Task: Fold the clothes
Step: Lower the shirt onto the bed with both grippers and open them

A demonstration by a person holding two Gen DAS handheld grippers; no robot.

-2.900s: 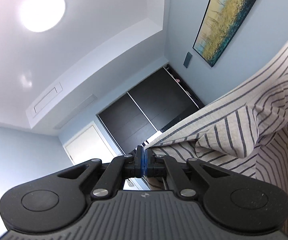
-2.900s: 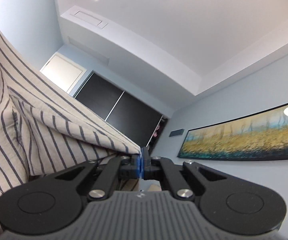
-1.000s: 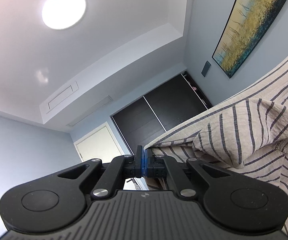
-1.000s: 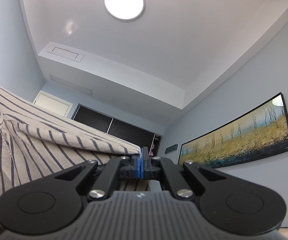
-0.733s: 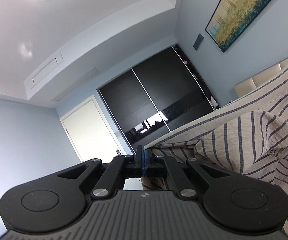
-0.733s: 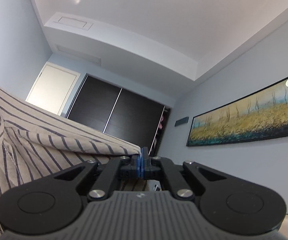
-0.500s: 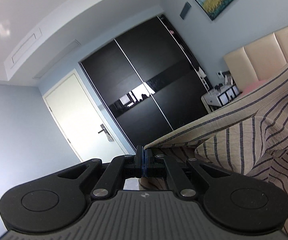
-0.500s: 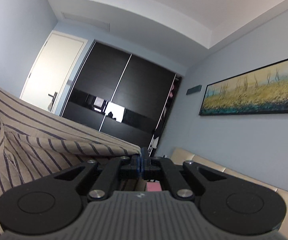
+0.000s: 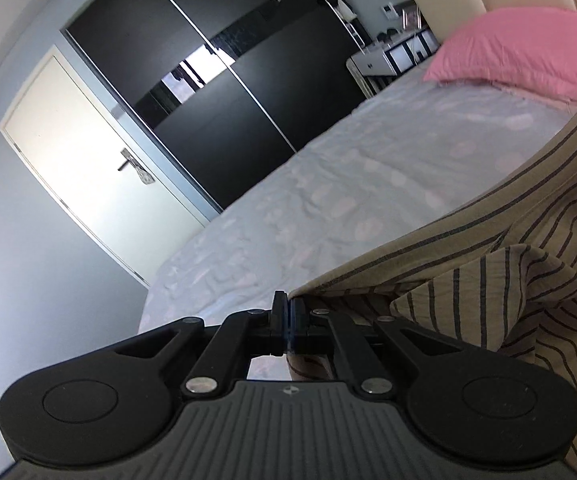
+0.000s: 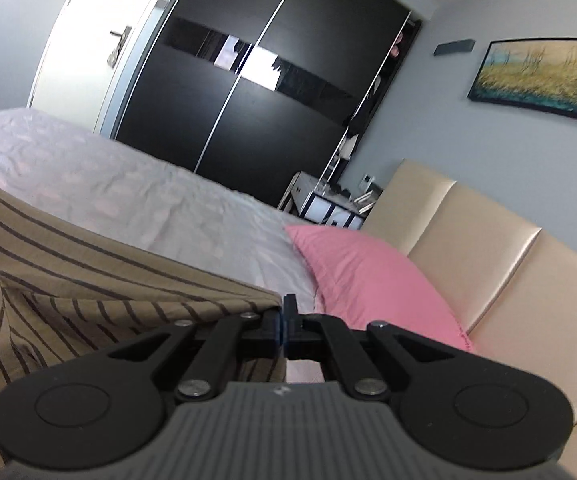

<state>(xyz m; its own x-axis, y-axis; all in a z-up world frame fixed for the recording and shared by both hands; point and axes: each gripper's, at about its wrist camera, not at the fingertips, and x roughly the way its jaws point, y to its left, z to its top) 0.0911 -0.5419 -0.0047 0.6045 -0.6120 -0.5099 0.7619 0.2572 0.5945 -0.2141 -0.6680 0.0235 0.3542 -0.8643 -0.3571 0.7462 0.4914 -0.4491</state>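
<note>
A beige shirt with thin dark stripes (image 9: 488,280) hangs stretched between my two grippers above the bed. My left gripper (image 9: 287,308) is shut on one corner of its top edge, and the cloth runs off to the right and droops in folds. In the right wrist view the same striped shirt (image 10: 88,292) spreads to the left, with my right gripper (image 10: 282,312) shut on its other corner. Both grippers point slightly downward over the mattress.
A bed with a pale grey patterned sheet (image 9: 328,200) lies below, with a pink pillow (image 10: 368,276) against a beige padded headboard (image 10: 488,240). Beyond stand a black sliding wardrobe (image 10: 268,100), a white door (image 9: 88,160) and a small bedside shelf (image 10: 320,200).
Both grippers have swung down from facing the ceiling to facing the bed, carrying the stretched shirt with them. The ceiling lamp has left the views; the sheet, pillow and headboard have come in.
</note>
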